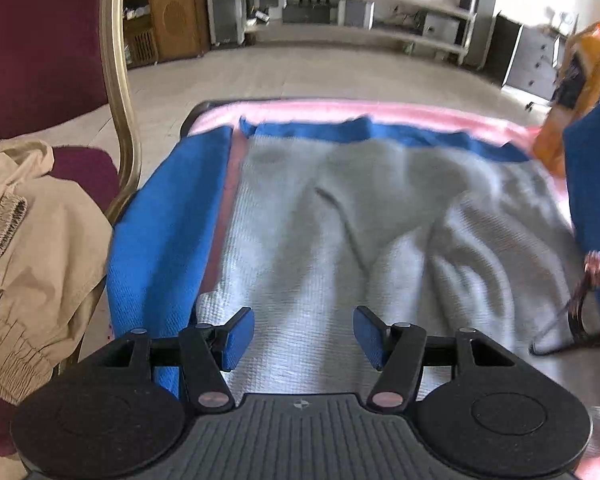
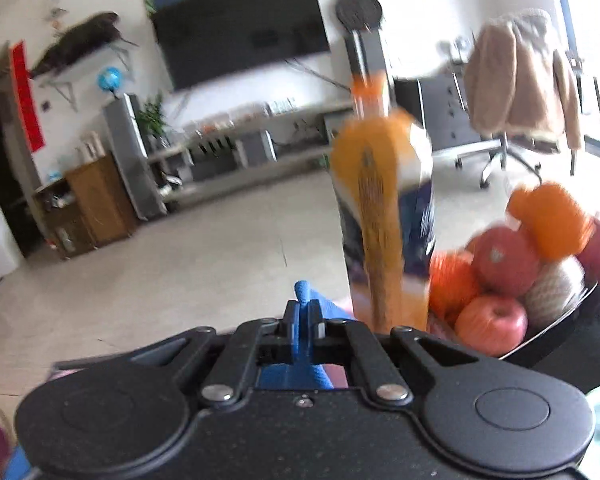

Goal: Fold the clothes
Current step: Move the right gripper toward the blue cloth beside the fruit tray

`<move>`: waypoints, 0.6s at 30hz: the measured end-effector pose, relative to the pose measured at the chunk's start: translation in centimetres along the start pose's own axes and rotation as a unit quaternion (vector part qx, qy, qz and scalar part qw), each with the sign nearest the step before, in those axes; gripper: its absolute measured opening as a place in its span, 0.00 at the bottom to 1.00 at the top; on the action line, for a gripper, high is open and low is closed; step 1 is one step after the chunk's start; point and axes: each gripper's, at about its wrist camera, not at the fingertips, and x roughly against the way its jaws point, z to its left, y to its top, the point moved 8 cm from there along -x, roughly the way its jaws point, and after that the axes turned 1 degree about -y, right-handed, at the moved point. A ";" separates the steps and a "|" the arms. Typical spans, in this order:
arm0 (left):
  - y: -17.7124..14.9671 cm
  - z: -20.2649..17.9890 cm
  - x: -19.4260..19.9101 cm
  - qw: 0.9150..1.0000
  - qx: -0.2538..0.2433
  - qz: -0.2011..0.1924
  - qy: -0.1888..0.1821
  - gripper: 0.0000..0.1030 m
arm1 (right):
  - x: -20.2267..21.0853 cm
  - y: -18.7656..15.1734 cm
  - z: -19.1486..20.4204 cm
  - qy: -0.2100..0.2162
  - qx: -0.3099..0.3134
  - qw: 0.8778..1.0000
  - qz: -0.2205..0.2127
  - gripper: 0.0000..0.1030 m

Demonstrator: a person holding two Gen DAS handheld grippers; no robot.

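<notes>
Left tool released, nothing between pads, poised over grey and blue garment spread on pink-covered counter. Right tool clenched on blue fabric fold, raised beside juice carton and fruit bowl.

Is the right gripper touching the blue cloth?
Touching. The right wrist view shows the right gripper with its fingers shut on a fold of the blue cloth poking up between them.

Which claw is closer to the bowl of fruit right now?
Right. The right claw, shut on blue cloth, is just beside the fruit bowl. The left claw hangs open over the grey garment, no bowl in its view.
</notes>
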 end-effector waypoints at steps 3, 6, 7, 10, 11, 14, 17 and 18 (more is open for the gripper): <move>0.1 -0.6 2.6 0.999 0.013 -0.020 -0.024 0.57 | 5.0 2.7 0.0 -0.002 0.010 1.000 -0.022 0.04; -0.4 -1.7 5.3 0.998 0.015 -0.038 -0.041 0.58 | 8.6 5.1 -1.6 -0.023 0.012 0.999 -0.045 0.04; -0.7 -2.1 5.9 0.998 0.013 -0.040 -0.045 0.58 | 9.2 5.6 -2.4 -0.031 0.010 0.998 -0.051 0.04; -1.8 -3.6 7.7 0.997 0.001 -0.044 -0.059 0.58 | 11.4 6.9 -5.6 -0.057 -0.010 0.996 -0.067 0.04; -2.1 -4.1 8.1 0.997 -0.006 -0.044 -0.062 0.58 | 12.1 7.2 -7.0 -0.062 -0.023 0.995 -0.072 0.04; -2.8 -5.8 8.9 0.996 -0.021 -0.042 -0.073 0.58 | 13.7 7.6 -11.2 -0.075 -0.057 0.992 -0.080 0.04; -3.4 -7.5 8.8 0.996 -0.032 -0.032 -0.082 0.58 | 13.4 6.8 -15.9 -0.085 -0.084 0.990 -0.076 0.04; -3.6 -8.2 8.7 0.995 -0.036 -0.027 -0.084 0.58 | 13.1 6.1 -17.3 -0.091 -0.089 0.989 -0.074 0.04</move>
